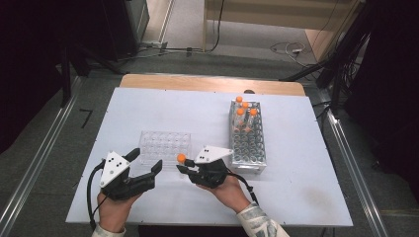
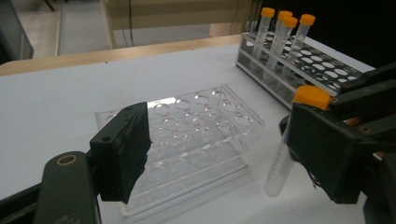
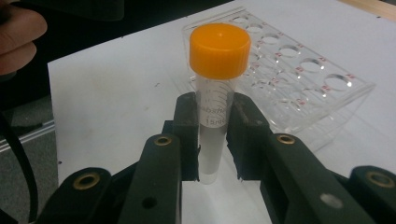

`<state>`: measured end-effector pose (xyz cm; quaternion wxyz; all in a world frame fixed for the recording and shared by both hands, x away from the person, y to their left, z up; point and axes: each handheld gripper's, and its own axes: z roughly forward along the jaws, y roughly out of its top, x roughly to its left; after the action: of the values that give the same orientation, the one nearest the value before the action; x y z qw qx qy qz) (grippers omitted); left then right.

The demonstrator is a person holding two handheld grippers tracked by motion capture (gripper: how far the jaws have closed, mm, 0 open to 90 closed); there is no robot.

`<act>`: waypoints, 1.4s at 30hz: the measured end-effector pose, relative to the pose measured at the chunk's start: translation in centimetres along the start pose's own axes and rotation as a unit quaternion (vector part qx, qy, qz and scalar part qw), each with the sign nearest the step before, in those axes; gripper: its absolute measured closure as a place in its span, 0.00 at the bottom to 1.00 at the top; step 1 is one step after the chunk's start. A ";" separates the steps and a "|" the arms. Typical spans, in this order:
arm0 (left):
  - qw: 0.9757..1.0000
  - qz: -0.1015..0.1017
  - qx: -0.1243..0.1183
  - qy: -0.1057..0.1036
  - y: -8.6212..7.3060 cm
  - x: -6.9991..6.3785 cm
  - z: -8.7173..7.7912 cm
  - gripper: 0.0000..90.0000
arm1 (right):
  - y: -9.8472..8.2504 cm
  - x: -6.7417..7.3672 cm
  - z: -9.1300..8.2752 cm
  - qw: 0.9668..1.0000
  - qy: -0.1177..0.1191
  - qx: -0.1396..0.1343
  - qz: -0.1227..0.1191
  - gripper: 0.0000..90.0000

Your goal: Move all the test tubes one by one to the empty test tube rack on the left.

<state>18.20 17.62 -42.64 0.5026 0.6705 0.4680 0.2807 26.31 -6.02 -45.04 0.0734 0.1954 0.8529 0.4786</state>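
My right gripper (image 1: 183, 167) (image 3: 214, 140) is shut on a clear tube with an orange cap (image 1: 181, 158) (image 3: 215, 70) and holds it upright just above the white table, near the front right corner of a clear plastic well rack (image 1: 165, 146) (image 3: 303, 79). My left gripper (image 1: 146, 159) (image 2: 224, 154) stands open at the rack's front left corner, nothing between its pads (image 2: 123, 154). In the left gripper view the held tube (image 2: 280, 161) hangs right of the clear rack (image 2: 196, 135), partly behind my own right jaw.
A metal tube rack (image 1: 247, 140) (image 2: 322, 70) stands right of the clear rack, with several orange-capped tubes (image 1: 244, 111) (image 2: 282, 35) at its far end. The white table top (image 1: 148, 106) ends at a wooden strip at the back. Cables lie on the floor beyond.
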 end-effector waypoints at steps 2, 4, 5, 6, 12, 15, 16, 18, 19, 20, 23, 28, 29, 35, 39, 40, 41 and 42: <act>1.000 -0.002 0.005 -0.012 0.0 -0.2 0.1 0.26 | 0.1 0.2 0.4 1.000 0.003 0.002 -0.002 0.80; 1.000 -0.002 0.008 -0.022 -0.1 -0.4 0.3 0.27 | 0.1 0.4 0.7 1.000 0.005 0.002 -0.004 0.80; 1.000 -0.002 0.006 -0.027 -0.1 -0.5 0.4 0.28 | 0.2 0.5 0.9 1.000 0.006 0.003 -0.004 0.80; 1.000 0.002 0.006 -0.027 -0.2 -0.6 0.4 0.29 | 0.2 0.5 1.1 1.000 0.006 0.004 -0.007 0.80; 0.999 0.012 0.004 -0.039 -0.3 -0.9 0.7 0.33 | 0.6 1.0 1.7 1.000 0.010 0.005 -0.013 0.80; 0.999 0.027 0.006 -0.037 -0.4 -1.0 0.8 0.35 | 0.8 1.2 2.1 1.000 0.012 0.006 -0.014 0.80; 0.999 0.029 0.006 -0.036 -0.5 -1.1 0.9 0.35 | 0.9 1.2 2.1 1.000 0.013 0.005 -0.018 0.80; 0.999 0.033 0.008 -0.038 -0.5 -1.1 1.0 0.36 | 1.1 1.5 2.3 1.000 0.016 0.005 -0.017 0.80; 0.999 0.033 0.008 -0.039 -0.5 -1.1 1.0 0.37 | 1.2 1.5 2.4 1.000 0.016 0.005 -0.020 0.80; 0.999 0.033 0.008 -0.038 -0.5 -1.1 1.0 0.37 | 1.3 1.6 2.4 1.000 0.017 0.005 -0.020 0.80; 0.999 0.034 0.010 -0.037 -0.5 -1.1 1.0 0.39 | 1.5 1.9 2.7 1.000 0.021 0.003 -0.023 0.80; 0.999 0.034 0.008 -0.040 -0.6 -1.2 1.0 0.50 | 1.7 2.3 3.1 0.999 0.030 0.005 -0.025 0.80; 0.999 0.036 0.007 -0.040 -0.6 -1.2 1.0 0.53 | 1.8 2.3 3.2 0.999 0.030 0.005 -0.025 0.80; 0.998 0.036 0.013 -0.046 -0.7 -1.2 1.0 0.64 | 1.9 2.3 3.3 0.999 0.031 0.004 -0.023 0.80; 0.998 0.035 0.012 -0.043 -0.8 -1.2 1.1 0.70 | 1.9 2.4 3.3 0.999 0.030 0.005 -0.024 0.80; 0.998 0.035 0.012 -0.042 -0.8 -1.2 1.1 0.72 | 1.9 2.4 3.3 0.999 0.030 0.004 -0.025 0.80; 0.998 0.034 0.011 -0.043 -0.8 -1.2 1.1 0.75 | 1.9 2.4 3.3 0.999 0.030 0.004 -0.025 0.80; 0.998 0.035 0.013 -0.043 -0.8 -1.1 1.0 0.76 | 1.9 2.4 3.3 0.999 0.030 0.004 -0.025 0.80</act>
<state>18.37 16.23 -43.63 0.5037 0.7043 0.4254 0.2631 25.67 -1.59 -45.03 0.0589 0.1595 0.8614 0.4787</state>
